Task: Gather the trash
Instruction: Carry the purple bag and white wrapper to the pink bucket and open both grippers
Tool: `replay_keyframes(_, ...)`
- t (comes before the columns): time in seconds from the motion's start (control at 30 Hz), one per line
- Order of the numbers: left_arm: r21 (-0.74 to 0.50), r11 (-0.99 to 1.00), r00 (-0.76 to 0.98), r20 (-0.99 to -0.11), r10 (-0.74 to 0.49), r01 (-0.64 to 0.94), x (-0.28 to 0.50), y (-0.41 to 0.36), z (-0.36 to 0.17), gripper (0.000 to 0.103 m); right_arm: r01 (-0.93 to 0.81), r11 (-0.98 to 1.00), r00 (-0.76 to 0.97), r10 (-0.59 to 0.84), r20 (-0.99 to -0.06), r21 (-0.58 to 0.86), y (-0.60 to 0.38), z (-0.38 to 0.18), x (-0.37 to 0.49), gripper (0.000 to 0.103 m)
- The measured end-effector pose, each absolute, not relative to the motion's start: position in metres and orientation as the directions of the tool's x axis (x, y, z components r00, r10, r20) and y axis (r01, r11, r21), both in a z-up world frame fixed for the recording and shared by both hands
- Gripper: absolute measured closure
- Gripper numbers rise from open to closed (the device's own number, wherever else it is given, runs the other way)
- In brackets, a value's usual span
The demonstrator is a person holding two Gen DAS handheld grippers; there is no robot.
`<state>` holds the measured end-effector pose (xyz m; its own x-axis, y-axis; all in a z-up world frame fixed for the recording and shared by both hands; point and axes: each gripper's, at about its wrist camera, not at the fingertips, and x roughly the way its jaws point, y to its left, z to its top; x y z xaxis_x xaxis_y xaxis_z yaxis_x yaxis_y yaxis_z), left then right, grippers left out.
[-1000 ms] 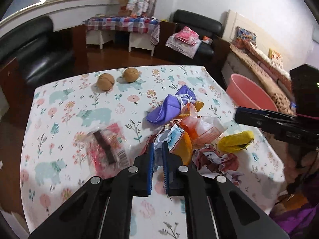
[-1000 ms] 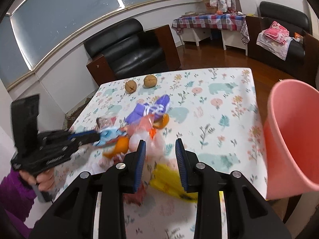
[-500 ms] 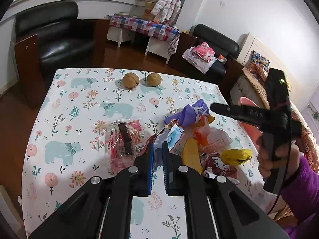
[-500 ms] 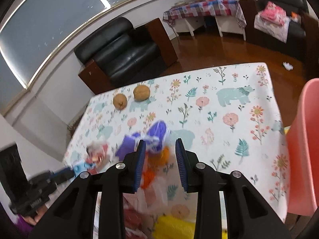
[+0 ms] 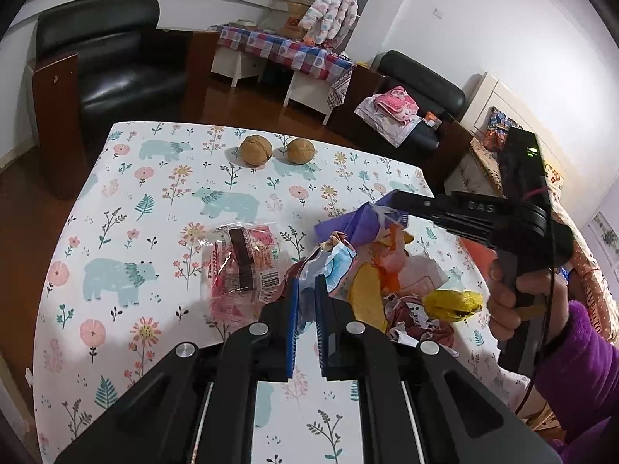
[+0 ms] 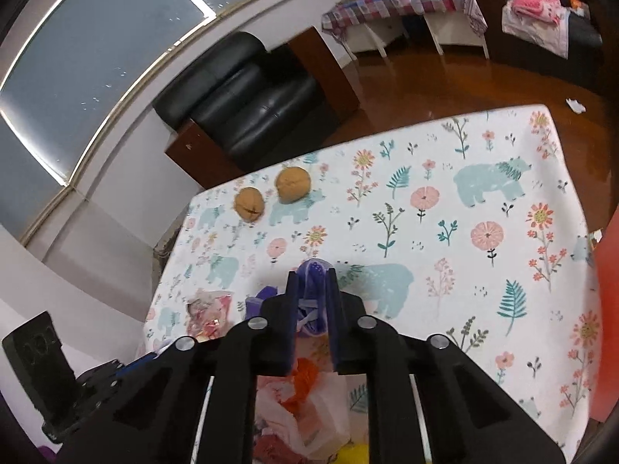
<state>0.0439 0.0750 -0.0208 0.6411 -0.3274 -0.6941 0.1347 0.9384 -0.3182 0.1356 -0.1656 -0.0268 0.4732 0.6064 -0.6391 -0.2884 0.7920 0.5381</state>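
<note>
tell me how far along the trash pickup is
Nothing looks collected yet: what little shows of the pink bin holds no trash. In hand: the left tool is shut on a blue-and-white wrapper, and the right tool straddles the purple bag, whether gripped is unclear. Left: the red wrapper, the yellow wrapper and the rest of the pile. Two walnuts sit apart.

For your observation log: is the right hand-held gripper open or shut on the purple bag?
Shut on it: the right hand-held gripper has the purple bag pinched between both fingers.
</note>
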Motion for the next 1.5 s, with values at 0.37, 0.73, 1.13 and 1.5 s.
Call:
replay_keyframes(0.37,-0.318,0.939,0.683,-0.658,-0.317,0.13,0.033,0.064,0.004,0.095,-0.309,0.803,0.613,0.578,-0.539,0.509,-0.201,0.03,0.084,0.09)
replay_keyframes(0.73,-0.311,0.93,0.694,-0.625,-0.356,0.197,0.028,0.023,0.031,0.095,-0.234,0.819,0.7,0.516,-0.494,0.524,-0.258,0.039,0.051,0.09)
replay_keyframes(1.13,-0.3,0.889,0.639,-0.618,-0.458,0.346,0.047,-0.078,0.049,0.095,-0.085,0.873,0.809,0.342,-0.479,0.479,-0.336,0.038,0.024,0.09)
replay_keyframes(1.5,-0.283,0.856,0.568,-0.652,-0.502,0.432,0.075,-0.178,0.036,0.095,0.107,0.936,0.863,0.081,-0.498,0.337,-0.4,0.031,0.007,0.09)
